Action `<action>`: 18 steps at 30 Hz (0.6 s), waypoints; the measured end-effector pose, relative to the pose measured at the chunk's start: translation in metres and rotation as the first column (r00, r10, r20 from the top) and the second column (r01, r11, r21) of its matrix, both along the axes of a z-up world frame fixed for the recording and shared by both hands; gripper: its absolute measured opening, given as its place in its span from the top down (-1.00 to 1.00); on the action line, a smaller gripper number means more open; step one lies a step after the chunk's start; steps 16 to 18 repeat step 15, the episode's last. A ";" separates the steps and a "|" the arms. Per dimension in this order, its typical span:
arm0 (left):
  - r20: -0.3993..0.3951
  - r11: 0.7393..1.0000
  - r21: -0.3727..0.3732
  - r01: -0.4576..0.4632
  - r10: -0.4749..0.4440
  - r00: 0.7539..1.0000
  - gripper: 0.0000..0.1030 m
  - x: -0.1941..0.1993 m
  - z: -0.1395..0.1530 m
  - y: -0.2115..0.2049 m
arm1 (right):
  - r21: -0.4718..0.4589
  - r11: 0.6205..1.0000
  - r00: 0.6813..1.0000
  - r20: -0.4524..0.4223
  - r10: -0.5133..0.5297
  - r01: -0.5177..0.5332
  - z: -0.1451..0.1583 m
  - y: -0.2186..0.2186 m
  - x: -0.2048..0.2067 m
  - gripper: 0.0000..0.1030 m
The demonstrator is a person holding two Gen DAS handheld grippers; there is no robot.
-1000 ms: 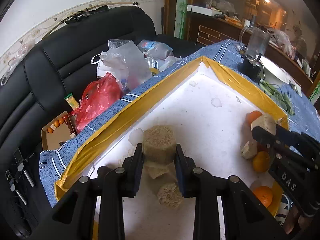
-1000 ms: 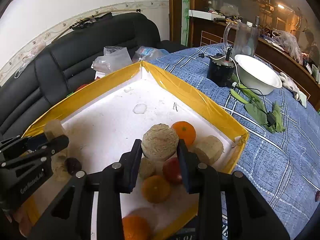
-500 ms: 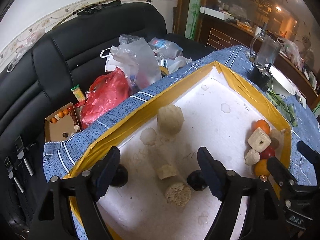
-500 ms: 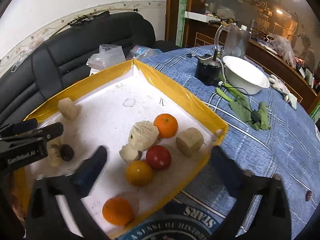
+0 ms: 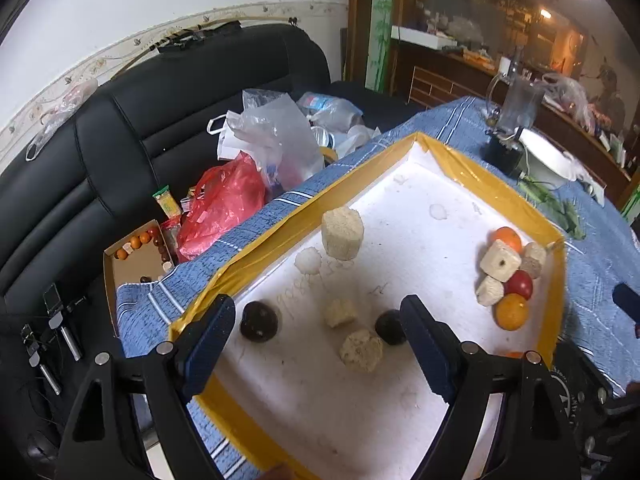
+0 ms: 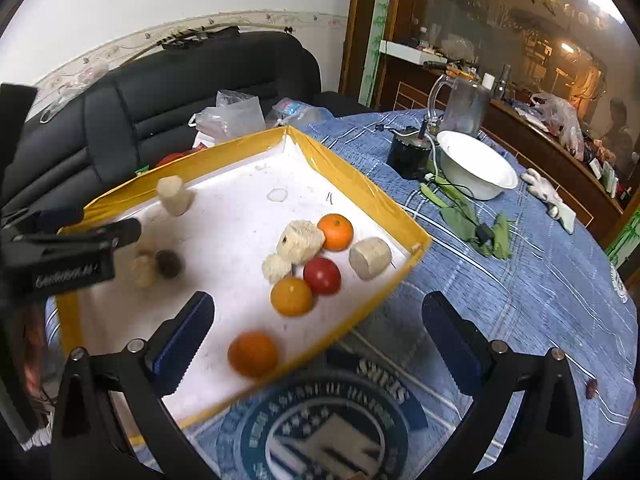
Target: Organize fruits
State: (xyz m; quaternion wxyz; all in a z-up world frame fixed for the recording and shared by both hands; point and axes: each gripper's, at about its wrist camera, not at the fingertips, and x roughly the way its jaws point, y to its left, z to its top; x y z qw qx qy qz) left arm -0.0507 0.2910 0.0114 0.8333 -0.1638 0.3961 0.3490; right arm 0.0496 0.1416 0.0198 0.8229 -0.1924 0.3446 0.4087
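Both grippers hover with fingers spread wide, holding nothing — the left gripper low in its frame over the near end of the yellow-rimmed tray, the right gripper at bottom centre over the tray's near rim. The fruits — oranges and a red one — cluster mid-frame with pale blocks; one orange lies apart, lower.

The desk wears a blue striped cloth; directly on it sit a yellow-rimmed white tray, a white bowl just beside a black jar, green leaves, a white glove.
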 end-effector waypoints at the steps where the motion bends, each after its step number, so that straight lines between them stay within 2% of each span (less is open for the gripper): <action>1: 0.005 1.000 0.017 0.000 0.000 1.000 -0.64 -0.003 0.003 -0.003 | 0.006 1.000 1.000 0.008 0.009 -0.009 0.003 -0.008 -0.007 -1.00; 4: 0.009 0.998 0.060 0.008 -0.009 1.000 -0.64 -0.009 0.009 -0.014 | 0.020 0.999 0.999 0.026 0.031 -0.031 0.010 -0.029 -0.023 -1.00; 10: -0.007 0.996 0.080 0.051 -0.050 0.999 -0.74 -0.012 0.017 -0.040 | 0.064 0.997 0.999 0.033 0.031 -0.033 0.019 -0.065 -0.046 -1.00; 12: 0.015 0.996 0.082 0.044 -0.045 0.999 -0.99 -0.014 0.020 -0.045 | 0.066 0.997 0.999 0.039 0.029 -0.032 0.020 -0.072 -0.051 -1.00; 18: 0.030 0.996 0.078 0.034 -0.037 0.999 -0.99 -0.015 0.022 -0.050 | 0.078 0.997 0.999 0.040 0.020 -0.024 0.021 -0.082 -0.055 -1.00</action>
